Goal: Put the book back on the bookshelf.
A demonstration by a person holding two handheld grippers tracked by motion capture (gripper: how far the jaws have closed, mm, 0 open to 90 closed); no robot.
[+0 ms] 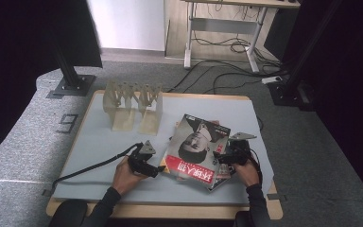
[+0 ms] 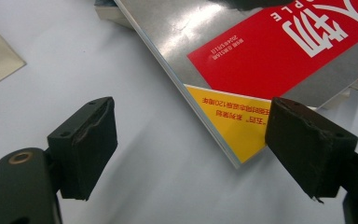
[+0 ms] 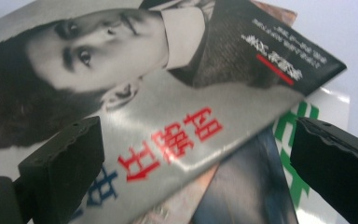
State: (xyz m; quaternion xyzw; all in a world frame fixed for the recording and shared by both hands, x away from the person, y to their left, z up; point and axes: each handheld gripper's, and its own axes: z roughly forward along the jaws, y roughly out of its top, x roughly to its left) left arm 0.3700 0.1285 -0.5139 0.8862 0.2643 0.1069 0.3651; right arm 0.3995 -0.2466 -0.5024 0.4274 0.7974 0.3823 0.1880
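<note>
A magazine (image 1: 196, 146) with a black-and-white portrait cover and a red title block tops a small pile on the grey mat. In the left gripper view its yellow corner (image 2: 233, 126) reaches in between my left gripper's (image 2: 191, 140) wide-open jaws, and neither pad presses on it. That left gripper (image 1: 159, 169) sits low at the pile's left edge. My right gripper (image 1: 219, 158) stands over the pile's right side. Its jaws are open above the cover (image 3: 168, 107), with nothing held by the right gripper (image 3: 196, 163). Other magazines (image 3: 242, 191) stick out from beneath.
A beige slotted rack (image 1: 133, 106) stands at the back left of the mat (image 1: 99, 156). A black stand base (image 1: 71, 87) sits beyond the table's far left corner. Cables trail from both grippers toward the front edge.
</note>
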